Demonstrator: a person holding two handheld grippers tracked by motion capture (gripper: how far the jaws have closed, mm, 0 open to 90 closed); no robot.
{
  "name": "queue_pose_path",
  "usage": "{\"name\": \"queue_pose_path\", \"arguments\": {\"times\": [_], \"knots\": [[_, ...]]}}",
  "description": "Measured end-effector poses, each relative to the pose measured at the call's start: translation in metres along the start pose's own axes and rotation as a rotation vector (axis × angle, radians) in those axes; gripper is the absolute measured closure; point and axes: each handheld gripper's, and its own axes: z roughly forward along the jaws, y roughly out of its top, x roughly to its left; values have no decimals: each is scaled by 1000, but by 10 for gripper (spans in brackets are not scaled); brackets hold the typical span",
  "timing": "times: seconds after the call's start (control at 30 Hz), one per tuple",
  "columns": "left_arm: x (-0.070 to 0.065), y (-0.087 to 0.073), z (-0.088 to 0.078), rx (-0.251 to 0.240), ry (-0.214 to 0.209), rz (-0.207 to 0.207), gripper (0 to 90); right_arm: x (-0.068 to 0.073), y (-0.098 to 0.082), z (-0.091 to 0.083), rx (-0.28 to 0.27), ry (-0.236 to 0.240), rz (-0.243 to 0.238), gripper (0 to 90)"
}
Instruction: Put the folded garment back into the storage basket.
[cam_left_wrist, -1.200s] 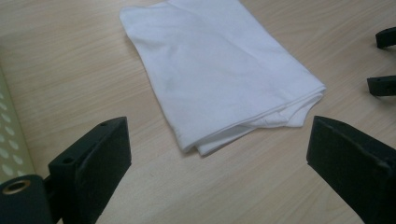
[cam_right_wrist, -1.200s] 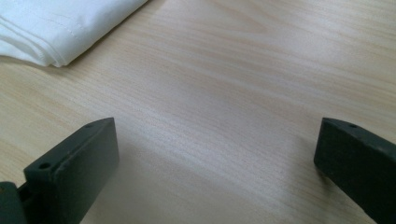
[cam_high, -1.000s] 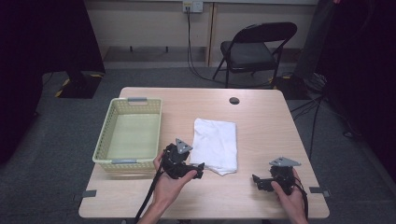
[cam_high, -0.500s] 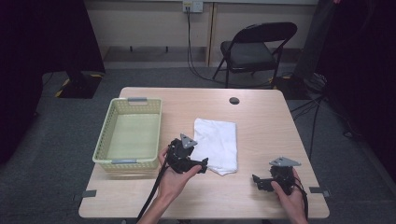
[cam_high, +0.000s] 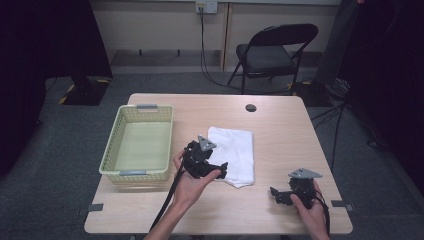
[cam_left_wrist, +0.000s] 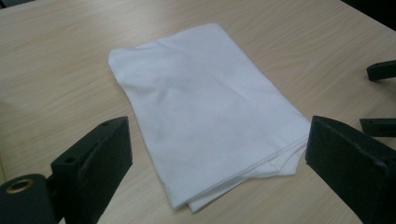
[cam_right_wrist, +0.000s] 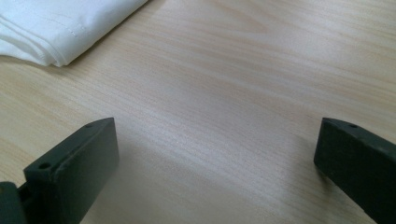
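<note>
Fingers (cam_left_wrist: 93, 163) spread over white cloth (cam_left_wrist: 210, 107) on wooden table (cam_high: 280, 125)

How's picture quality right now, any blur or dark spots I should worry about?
High view: table evenly lit, room edges dark. Left gripper view: cloth sharp, near jaws slightly soft. Right gripper view: wood grain blurred up close, a soft shadow between the jaws, cloth corner bright, not blown out.

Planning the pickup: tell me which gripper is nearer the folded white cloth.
Left. The left gripper hangs open at the folded white cloth's near left edge, jaws facing it. The right gripper sits open on bare table, apart from the cloth's near right corner.
</note>
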Motion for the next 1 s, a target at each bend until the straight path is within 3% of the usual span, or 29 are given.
{"name": "queue_pose_path", "arguments": {"times": [0.27, 0.37, 0.43, 1.0], "knots": [[-1, 15, 7, 4, 2, 15, 67, 0, 0, 0, 0, 0, 0, 0], [-2, 20, 11, 11, -24, 11, 71, 0, 0, 0, 0, 0, 0, 0], [-3, 23, 14, 16, -3, 27, 71, 0, 0, 0, 0, 0, 0, 0], [-5, 44, 45, 33, -21, 6, 98, 0, 0, 0, 0, 0, 0, 0]]}}
